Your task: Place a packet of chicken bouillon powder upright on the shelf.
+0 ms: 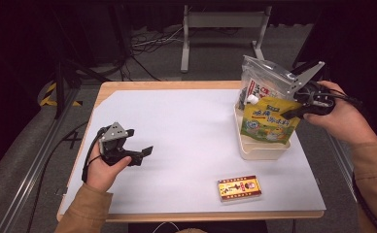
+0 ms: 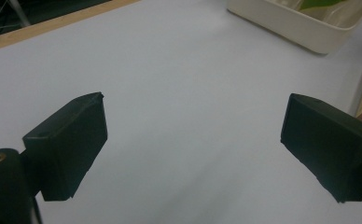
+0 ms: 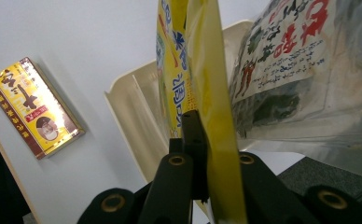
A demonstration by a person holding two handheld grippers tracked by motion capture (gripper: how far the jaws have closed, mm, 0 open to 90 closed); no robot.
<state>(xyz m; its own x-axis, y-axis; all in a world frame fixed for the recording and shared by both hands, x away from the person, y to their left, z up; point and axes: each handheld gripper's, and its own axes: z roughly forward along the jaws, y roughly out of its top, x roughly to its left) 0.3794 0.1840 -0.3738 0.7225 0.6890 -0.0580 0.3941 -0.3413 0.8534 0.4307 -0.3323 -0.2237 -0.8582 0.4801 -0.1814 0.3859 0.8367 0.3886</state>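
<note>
A yellow drink pouch (image 1: 269, 121) with a white spout stands upright in a cream tray (image 1: 262, 150) at the table's right. My right gripper (image 1: 289, 113) is shut on the pouch's right edge; in the right gripper view the jaws pinch the yellow pouch (image 3: 216, 102) just above the tray (image 3: 132, 112). Behind it a clear bag (image 1: 257, 77) with dark contents leans in the same tray. My left gripper (image 1: 139, 141) rests low over the white table top at the left, open, with nothing between its fingers (image 2: 72, 140).
A flat yellow-and-red box (image 1: 239, 189) lies near the front edge, right of centre, and appears as the box (image 3: 34, 107) in the right gripper view. A white sheet (image 1: 186, 131) covers the wooden table. Cables and a metal stand sit on the floor beyond.
</note>
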